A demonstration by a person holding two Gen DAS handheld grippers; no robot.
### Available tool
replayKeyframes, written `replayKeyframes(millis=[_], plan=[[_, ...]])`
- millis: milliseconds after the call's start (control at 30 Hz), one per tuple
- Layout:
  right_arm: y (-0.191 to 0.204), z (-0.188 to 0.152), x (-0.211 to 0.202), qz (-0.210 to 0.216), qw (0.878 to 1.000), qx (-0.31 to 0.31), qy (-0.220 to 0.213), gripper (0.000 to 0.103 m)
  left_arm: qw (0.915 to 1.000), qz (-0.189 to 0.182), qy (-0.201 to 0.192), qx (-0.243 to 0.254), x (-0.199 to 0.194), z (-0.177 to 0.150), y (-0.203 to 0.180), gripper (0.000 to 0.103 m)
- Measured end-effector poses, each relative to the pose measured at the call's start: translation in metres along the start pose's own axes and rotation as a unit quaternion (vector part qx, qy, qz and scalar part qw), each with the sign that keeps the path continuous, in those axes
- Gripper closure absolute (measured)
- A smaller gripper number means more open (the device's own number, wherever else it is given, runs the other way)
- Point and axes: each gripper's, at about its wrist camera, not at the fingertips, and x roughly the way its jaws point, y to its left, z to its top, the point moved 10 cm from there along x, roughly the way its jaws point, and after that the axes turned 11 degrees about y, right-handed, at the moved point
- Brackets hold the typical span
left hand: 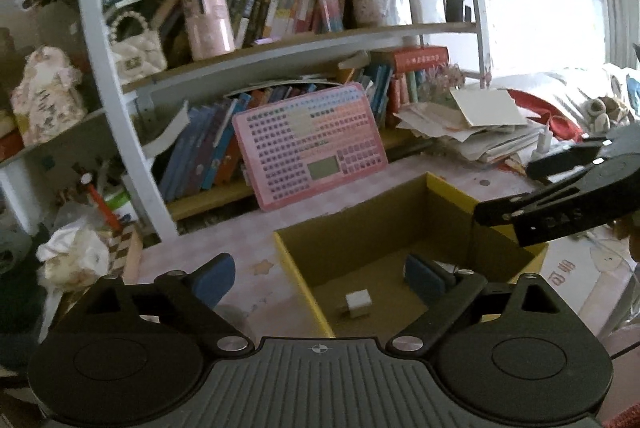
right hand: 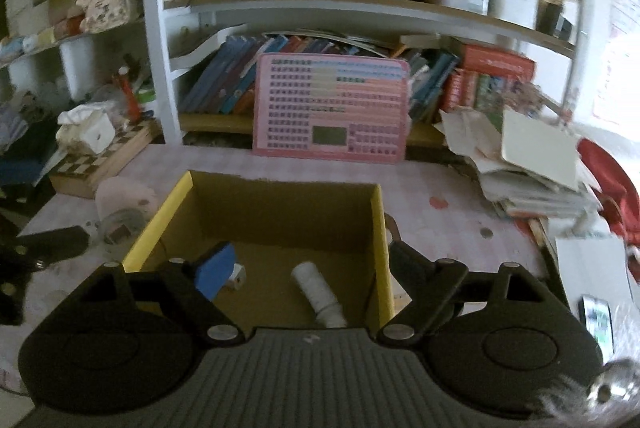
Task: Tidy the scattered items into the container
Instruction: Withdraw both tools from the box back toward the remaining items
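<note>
Left wrist view: the left gripper point(left hand: 320, 278) hangs wide open and empty above a yellow-rimmed cardboard box point(left hand: 304, 292) on a pink patterned surface point(left hand: 256, 252), a small white cube point(left hand: 357, 303) on its floor. Right wrist view: the right gripper point(right hand: 312, 270), likewise open and empty, hangs over a white spool point(right hand: 318, 292) lying on its side, long axis running toward the camera. Bookshelves point(right hand: 320, 4) crowd behind; no writing is legible.

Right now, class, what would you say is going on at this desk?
A person holds a gripper in each hand over a yellow-edged cardboard box on a cluttered desk. Both the left gripper and the right gripper are open and hold nothing. A small white cube-shaped item and a white tube already lie inside the box.
</note>
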Motion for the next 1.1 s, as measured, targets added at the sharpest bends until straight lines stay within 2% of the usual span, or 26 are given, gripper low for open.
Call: replayKeyframes(millis=[200,500,700,1100], plan=[[0.012,-0.029,-0.021,-0.026,0.999,0.037,-0.008,0.018,0.9991,0.003,0.012,-0.039,-0.023,-0.039,0.032,0.007],[0.049,-0.076,-0.027,-0.038,0.998,0.054,0.023,0.016,0.9967,0.033,0.040,-0.063,-0.039,-0.098,0.073,0.007],[0.089,-0.099,-0.022,-0.024,0.997,0.046,0.050,0.015,0.9947,0.041,0.056,-0.076,-0.045,-0.126,0.091,0.006],[0.169,-0.120,-0.015,0.014,0.997,0.005,0.081,0.015,0.9943,0.037,0.076,-0.065,-0.056,-0.161,0.114,0.006]])
